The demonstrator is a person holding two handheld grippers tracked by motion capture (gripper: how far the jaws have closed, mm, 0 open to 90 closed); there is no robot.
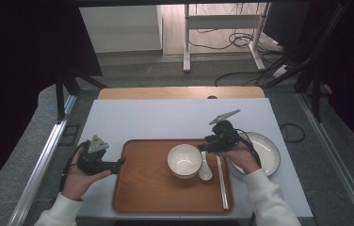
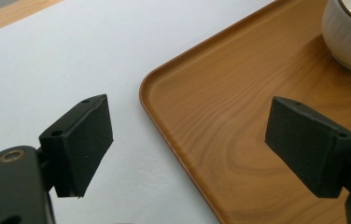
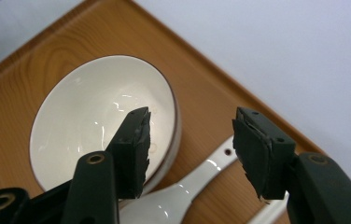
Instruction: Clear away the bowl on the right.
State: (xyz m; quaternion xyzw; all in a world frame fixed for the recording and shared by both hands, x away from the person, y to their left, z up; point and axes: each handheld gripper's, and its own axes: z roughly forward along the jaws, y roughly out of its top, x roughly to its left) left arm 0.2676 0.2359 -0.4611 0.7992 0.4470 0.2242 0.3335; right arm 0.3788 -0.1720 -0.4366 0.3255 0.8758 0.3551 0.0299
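Right tongs [image 3: 190, 149] gape above spoon [image 3: 183, 193]; high view adds plate [image 1: 267, 150].

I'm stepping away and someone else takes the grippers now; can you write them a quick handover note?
Left hand-held gripper: open, holding nothing, at the wooden tray's left edge.
Right hand-held gripper: open, holding nothing, above the spoon.
Things: bowl, spoon and chopsticks lie on the tray; plate sits on the table to its right.
Done: bowl, spoon and chopsticks are on the tray.
Left: probably the plate, if it belongs there.
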